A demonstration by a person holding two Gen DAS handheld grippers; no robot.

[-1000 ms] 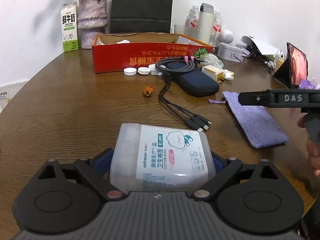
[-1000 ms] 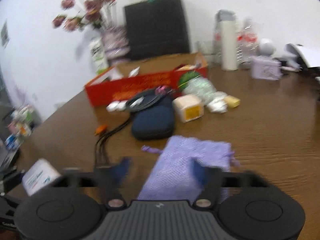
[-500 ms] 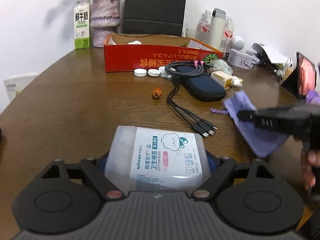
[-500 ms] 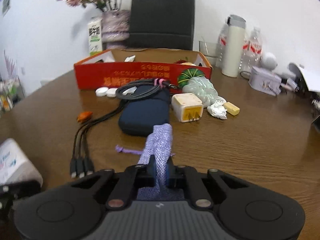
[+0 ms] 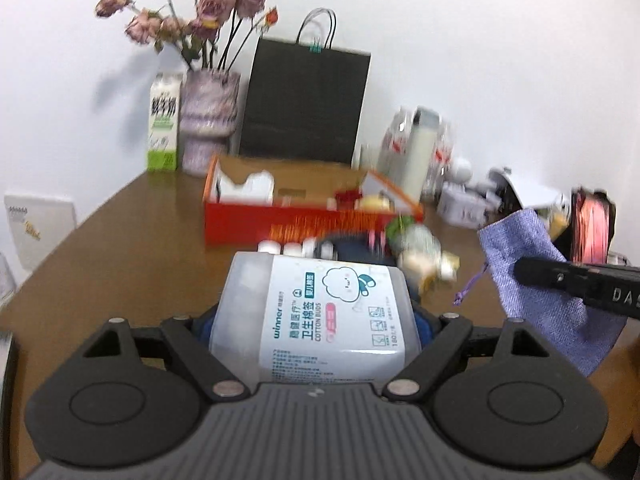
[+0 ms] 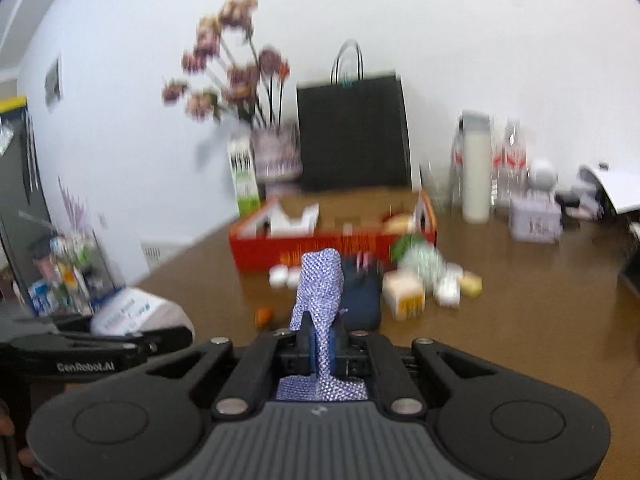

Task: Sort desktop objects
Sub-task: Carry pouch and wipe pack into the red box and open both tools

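Since the earlier frame both my tongs have lifted off the tabletop (image 5: 120,240): left tongs (image 5: 316,320) clamp the swab box (image 5: 320,312) widthwise, right tongs (image 6: 320,356) pinch the pouch (image 6: 320,284), red box (image 6: 332,252) straight ahead of both.

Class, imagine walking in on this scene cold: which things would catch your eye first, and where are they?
Nearest the camera, the left gripper clamps a white box of cotton buds above the brown table. The right gripper pinches a purple cloth pouch that stands up from its jaws. Behind both, a red cardboard box sits mid-table, with dried flowers at the back.
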